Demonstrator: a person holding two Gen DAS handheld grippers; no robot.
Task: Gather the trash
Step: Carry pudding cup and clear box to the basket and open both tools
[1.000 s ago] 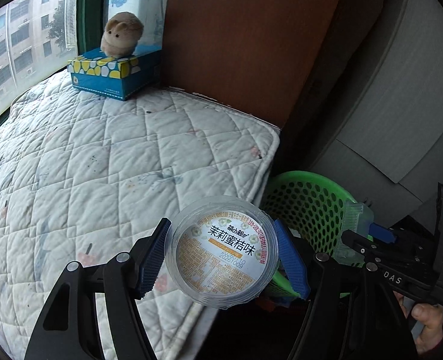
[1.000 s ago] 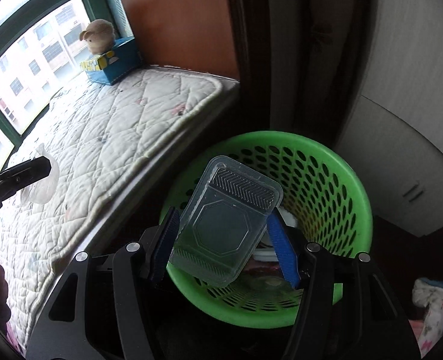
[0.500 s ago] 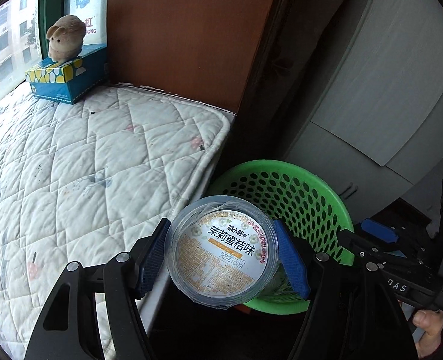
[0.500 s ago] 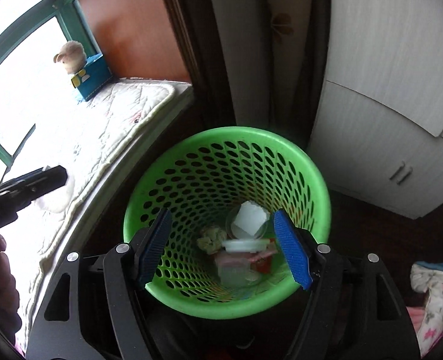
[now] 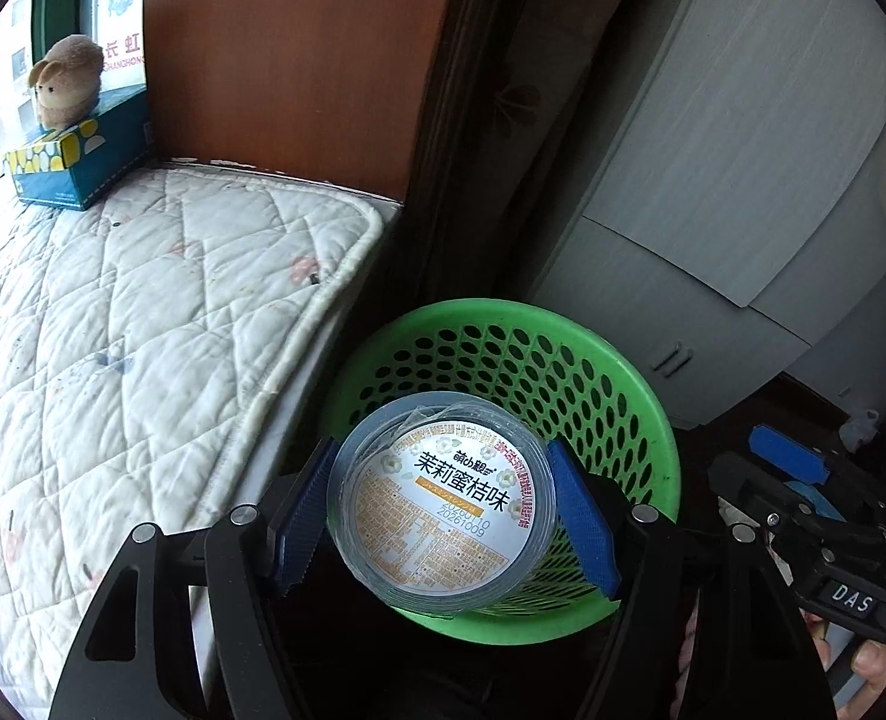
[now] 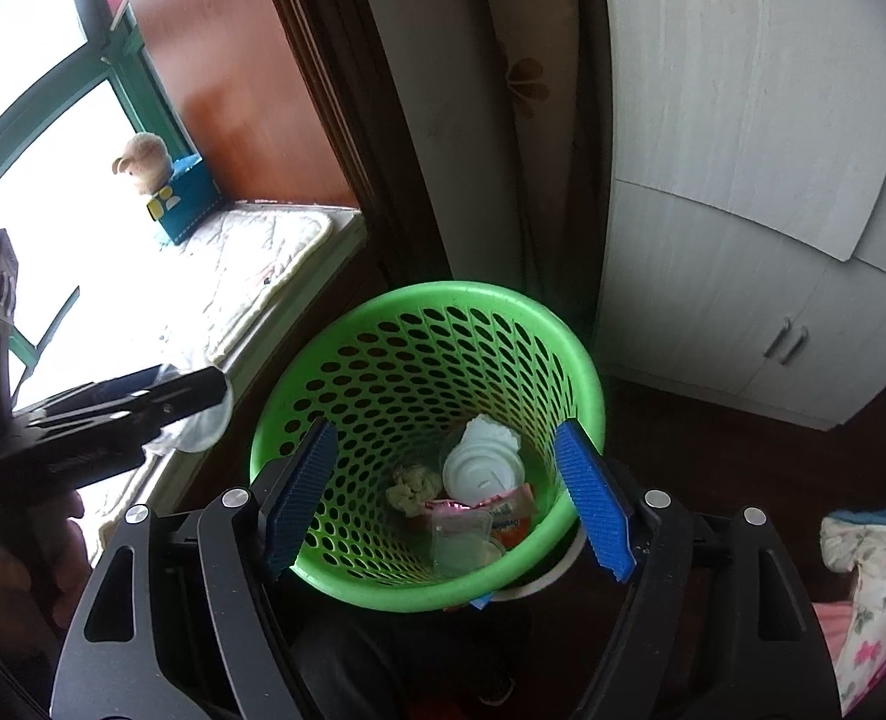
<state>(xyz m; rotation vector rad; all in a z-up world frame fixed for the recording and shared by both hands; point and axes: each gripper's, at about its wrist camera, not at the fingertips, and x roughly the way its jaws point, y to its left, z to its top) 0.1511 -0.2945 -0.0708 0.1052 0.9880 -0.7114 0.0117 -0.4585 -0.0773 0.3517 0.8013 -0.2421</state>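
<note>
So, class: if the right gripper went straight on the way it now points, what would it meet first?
Probably the trash at the bottom of the green basket. The right gripper is open and empty, aimed down into the basket's mouth; the white lid lies nearest that line, though depth is unclear.

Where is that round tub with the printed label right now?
In the left wrist view, the round tub sits clamped in the left gripper, over the green basket beside the mattress.

Quilted mattress (image 5: 143,324) and dark floor (image 6: 713,456)
A blue tissue box (image 5: 77,165) sits on the mattress's far corner; the green basket (image 6: 569,348) apparently stands on the floor.
</note>
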